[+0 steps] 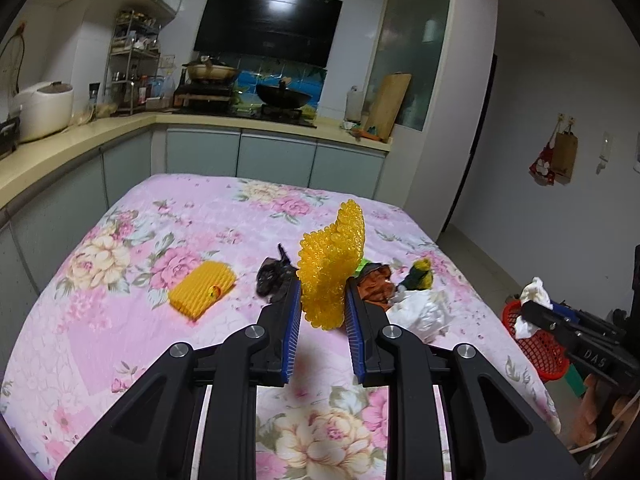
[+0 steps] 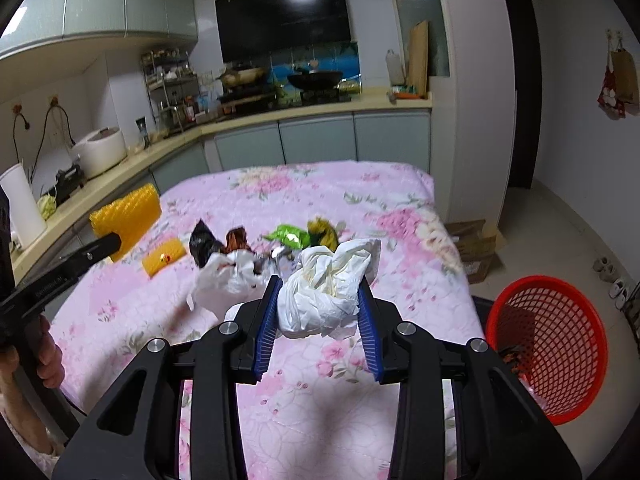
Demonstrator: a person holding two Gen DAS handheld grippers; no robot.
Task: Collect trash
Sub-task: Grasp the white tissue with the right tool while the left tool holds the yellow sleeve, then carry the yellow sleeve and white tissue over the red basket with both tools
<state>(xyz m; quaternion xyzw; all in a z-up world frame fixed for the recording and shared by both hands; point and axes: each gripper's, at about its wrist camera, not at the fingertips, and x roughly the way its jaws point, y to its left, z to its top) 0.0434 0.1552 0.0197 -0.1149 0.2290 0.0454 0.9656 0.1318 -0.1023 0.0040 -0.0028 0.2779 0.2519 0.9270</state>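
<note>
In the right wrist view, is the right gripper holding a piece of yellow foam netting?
No, the right gripper is clamped on a crumpled white tissue; the yellow foam netting is in the left gripper.

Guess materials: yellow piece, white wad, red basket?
Yellow piece: likely translucent plastic netting, glossy beaded mesh. White wad: probably tissue paper, matte with soft creases. Red basket: moulded plastic by its look, rigid open lattice.

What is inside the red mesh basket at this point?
In the right wrist view, the red mesh basket holds something dark low against its left wall, too unclear to name. The right gripper's body hides that side; in the left wrist view, the gripper and its white tissue cover the basket.
</note>
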